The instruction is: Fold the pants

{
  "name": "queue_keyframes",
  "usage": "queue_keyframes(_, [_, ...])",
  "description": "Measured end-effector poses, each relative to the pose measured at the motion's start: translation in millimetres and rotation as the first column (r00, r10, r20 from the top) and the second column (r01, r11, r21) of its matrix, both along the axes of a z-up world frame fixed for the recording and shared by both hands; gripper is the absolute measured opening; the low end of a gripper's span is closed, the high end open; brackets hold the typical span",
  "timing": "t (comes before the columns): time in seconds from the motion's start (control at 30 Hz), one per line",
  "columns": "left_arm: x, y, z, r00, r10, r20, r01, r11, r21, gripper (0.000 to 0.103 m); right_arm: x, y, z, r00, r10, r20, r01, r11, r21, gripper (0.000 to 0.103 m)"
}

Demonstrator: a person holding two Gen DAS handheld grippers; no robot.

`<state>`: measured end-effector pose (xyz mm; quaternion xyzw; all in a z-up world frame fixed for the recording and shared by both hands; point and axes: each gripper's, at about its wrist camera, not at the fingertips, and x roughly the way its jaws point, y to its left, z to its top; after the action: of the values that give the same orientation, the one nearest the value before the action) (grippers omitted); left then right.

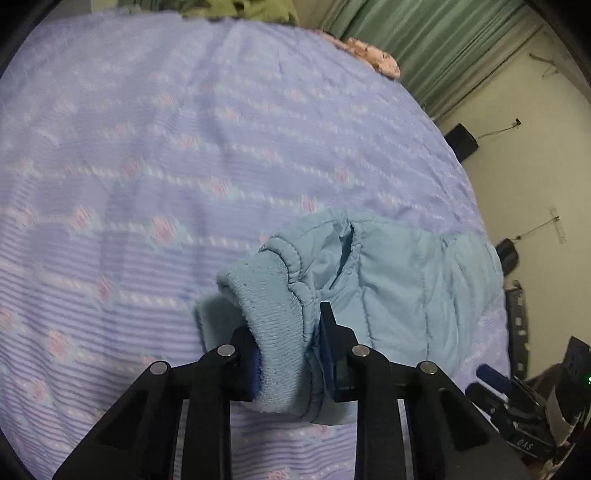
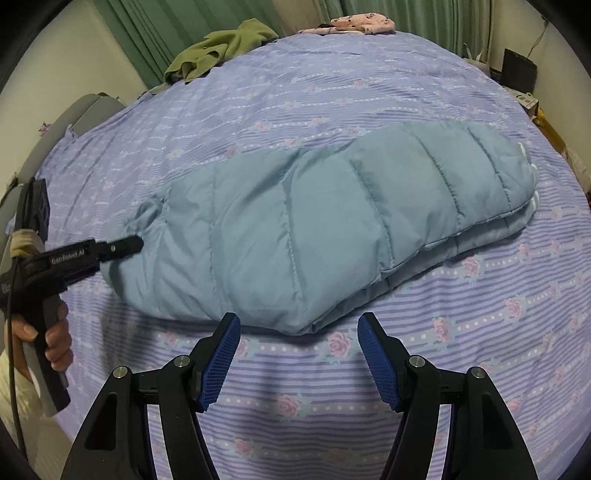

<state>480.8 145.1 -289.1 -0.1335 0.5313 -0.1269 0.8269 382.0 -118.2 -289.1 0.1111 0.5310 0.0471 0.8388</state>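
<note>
Light blue quilted pants lie lengthwise across the bed from nine to two o'clock; left gripper clamps their ribbed cuff, right gripper gapes empty just short of their near edge.

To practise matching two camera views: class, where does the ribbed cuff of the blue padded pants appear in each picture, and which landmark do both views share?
Left wrist view: the cuff sits low at centre, pinched between the left gripper pads.
Right wrist view: the cuff is not visible; the left gripper covers that end of the pants, at the left edge.
Shared landmark: the pink cloth at the far edge of the bed.
</note>
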Motion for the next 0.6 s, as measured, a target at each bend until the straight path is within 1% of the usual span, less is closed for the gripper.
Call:
queue_keyframes(0.03, [0.2, 0.4, 3.6, 1.0, 0.006, 0.025, -0.007, 1.0, 0.017, 0.026, 0.5, 0.6, -0.5, 1.0, 0.001, 0.002, -0.001, 1.0, 0.0, 0.067])
queue_keyframes(0.07, [1.9, -0.2, 3.8, 0.999, 0.009, 0.045, -0.012, 0.998, 0.06, 0.026, 0.4, 0.8, -0.7, 1.0, 0.001, 0.005, -0.001, 1.0, -0.002, 0.067])
queue_keyframes(0.1, [4.4, -1.8, -1.4, 0.999, 0.006, 0.034, -0.009, 0.996, 0.093, 0.027, 0.2, 0.4, -1.0, 1.0, 0.002, 0.009, -0.002, 1.0, -0.001, 0.067])
queue_keyframes(0.17, [7.8, -5.1, -14.0, 1.0, -0.013, -0.009, 0.014, 0.993, 0.117, 0.028, 1.6, 0.1, -3.6, 1.0, 0.001, 0.009, -0.001, 1.0, -0.005, 0.067])
queue_keyframes(0.27, [7.9, -7.4, -15.0, 1.0, -0.029, -0.004, 0.029, 0.989, 0.145, 0.031, 6.0, -0.8, -9.0, 1.0, 0.02, 0.004, -0.021, 0.999, 0.031, 0.067])
queue_keyframes(0.33, [6.7, -7.2, -13.6, 1.0, -0.031, -0.005, 0.032, 0.986, 0.164, 0.037, 8.0, -1.6, -11.5, 0.999, 0.036, 0.009, -0.036, 0.997, 0.062, 0.067])
queue_keyframes(0.37, [6.8, -6.6, -12.3, 0.999, -0.031, -0.01, 0.032, 0.983, 0.179, 0.043, 9.6, -1.1, -13.9, 0.999, 0.046, 0.008, -0.046, 0.996, 0.077, 0.066])
queue_keyframes(0.43, [3.1, -3.4, -3.1, 1.0, -0.016, -0.012, 0.018, 0.979, 0.201, 0.048, 14.7, 0.3, -20.8, 0.998, 0.066, -0.002, -0.065, 0.992, 0.11, 0.061])
queue_keyframes(0.47, [-0.3, -2.1, 5.5, 1.0, -0.002, 0.004, 0.001, 0.977, 0.213, 0.053, 17.9, 1.3, -23.7, 0.998, 0.069, -0.012, -0.068, 0.991, 0.117, 0.058])
queue_keyframes(0.53, [-11.8, -0.8, 26.0, 0.997, 0.022, 0.077, -0.041, 0.966, 0.256, 0.056, 22.4, 1.3, -28.7, 0.997, 0.073, -0.02, -0.07, 0.989, 0.129, 0.057])
queue_keyframes(0.57, [-20.7, -0.5, 39.1, 0.991, 0.033, 0.13, -0.07, 0.954, 0.29, 0.056, 24.0, 1.1, -30.2, 0.997, 0.072, -0.021, -0.068, 0.988, 0.136, 0.055])
queue_keyframes(0.6, [-26.2, -0.2, 47.3, 0.986, 0.034, 0.16, -0.083, 0.947, 0.31, 0.056, 25.4, 1.2, -31.4, 0.997, 0.074, -0.019, -0.07, 0.987, 0.147, 0.055])
